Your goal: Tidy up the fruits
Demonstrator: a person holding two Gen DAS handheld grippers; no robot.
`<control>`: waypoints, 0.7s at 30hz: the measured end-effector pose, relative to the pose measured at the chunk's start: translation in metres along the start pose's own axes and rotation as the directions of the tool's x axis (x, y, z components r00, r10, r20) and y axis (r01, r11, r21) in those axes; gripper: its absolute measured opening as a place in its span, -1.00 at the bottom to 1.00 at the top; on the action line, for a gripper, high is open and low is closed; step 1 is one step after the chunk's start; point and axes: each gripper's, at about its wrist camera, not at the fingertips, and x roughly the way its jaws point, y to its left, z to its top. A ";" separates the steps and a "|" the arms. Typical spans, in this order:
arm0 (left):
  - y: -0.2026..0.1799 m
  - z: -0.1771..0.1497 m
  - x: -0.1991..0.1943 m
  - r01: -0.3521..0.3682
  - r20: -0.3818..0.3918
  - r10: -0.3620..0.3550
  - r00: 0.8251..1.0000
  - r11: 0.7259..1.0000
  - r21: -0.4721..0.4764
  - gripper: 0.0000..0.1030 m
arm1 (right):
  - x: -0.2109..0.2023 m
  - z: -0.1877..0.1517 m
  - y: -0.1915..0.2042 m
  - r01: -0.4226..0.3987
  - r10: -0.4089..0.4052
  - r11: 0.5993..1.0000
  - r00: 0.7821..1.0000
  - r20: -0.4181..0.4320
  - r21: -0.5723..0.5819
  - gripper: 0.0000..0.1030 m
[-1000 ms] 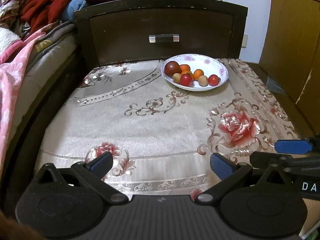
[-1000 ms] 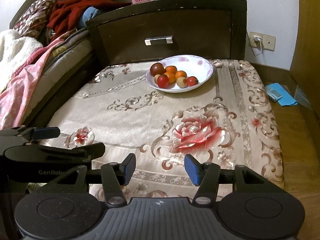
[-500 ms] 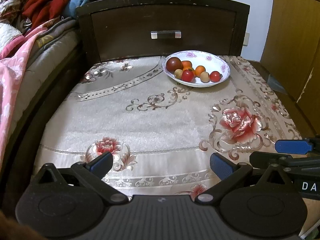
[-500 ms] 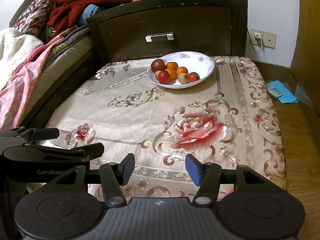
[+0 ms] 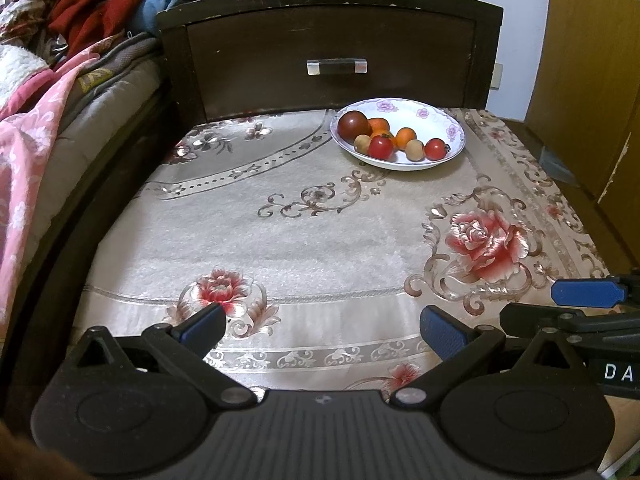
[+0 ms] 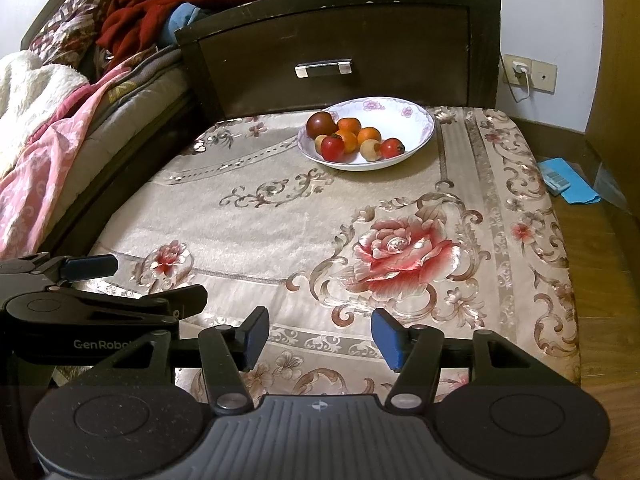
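Fruits [image 5: 384,140] lie heaped in a white floral bowl [image 5: 448,120] at the far end of the floral-clothed worktop [image 5: 312,232]. Left gripper [image 5: 320,326] jaws spread wide, right gripper [image 6: 320,340] jaws narrower, both holding nothing, well apart from the bowl.

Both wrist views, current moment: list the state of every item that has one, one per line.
left gripper: open, nothing between its fingers.
right gripper: open, empty.
bowl: upright on the floral cloth, holding all the fruit.
dark tomato: in the bowl, at its left.
oranges: in the bowl, grouped mid-pile.
drawer: shut, handle untouched.
wall plug: plugged into its socket.
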 end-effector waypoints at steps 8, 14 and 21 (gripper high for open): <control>0.000 -0.001 0.000 -0.005 0.001 0.005 1.000 1.000 0.003 1.00 | 0.001 -0.001 0.001 0.001 -0.001 1.000 1.000 -0.001 0.000 0.01; 0.001 -0.002 0.000 -0.009 -0.002 0.009 1.000 1.000 0.005 1.00 | 0.002 -0.002 0.002 0.000 0.000 1.000 1.000 -0.004 -0.002 0.02; 0.000 -0.003 0.000 -0.015 0.000 0.015 1.000 1.000 0.009 1.00 | 0.003 -0.003 0.002 -0.001 0.001 1.000 1.000 -0.010 -0.002 0.03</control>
